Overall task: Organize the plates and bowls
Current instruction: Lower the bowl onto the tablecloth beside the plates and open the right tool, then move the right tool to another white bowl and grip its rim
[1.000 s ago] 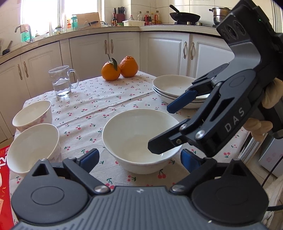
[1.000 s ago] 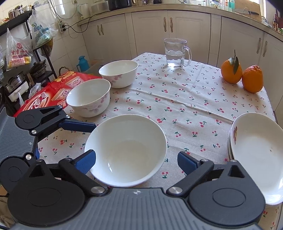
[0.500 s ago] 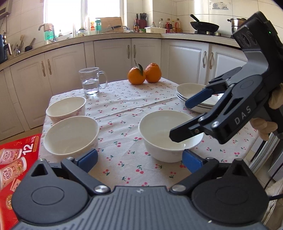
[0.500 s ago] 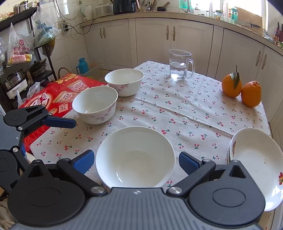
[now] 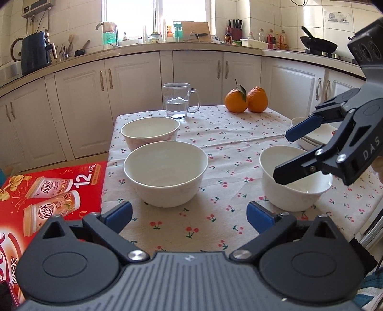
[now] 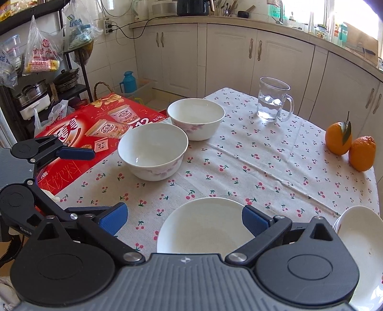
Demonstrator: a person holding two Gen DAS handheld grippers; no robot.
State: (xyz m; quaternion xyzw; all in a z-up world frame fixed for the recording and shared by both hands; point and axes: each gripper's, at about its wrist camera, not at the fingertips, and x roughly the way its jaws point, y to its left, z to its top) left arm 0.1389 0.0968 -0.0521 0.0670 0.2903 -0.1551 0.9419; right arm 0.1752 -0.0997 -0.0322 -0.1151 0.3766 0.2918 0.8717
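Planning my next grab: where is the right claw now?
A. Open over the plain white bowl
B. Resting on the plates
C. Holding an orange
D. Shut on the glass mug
A: the right claw is open around the plain white bowl, one finger dipping inside its rim.

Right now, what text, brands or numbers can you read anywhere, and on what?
"DAS": side of the right tongs.
"12": red drink carton beside the table.
"吉", "水": yellow packet in a hanging plastic bag; the rest is unclear.
Cup brand on the carton, wall sticker, counter bottles: too small or blurred.

Black right gripper (image 5: 294, 153), blue-tipped jaws (stamped "DAS"), silver screws.
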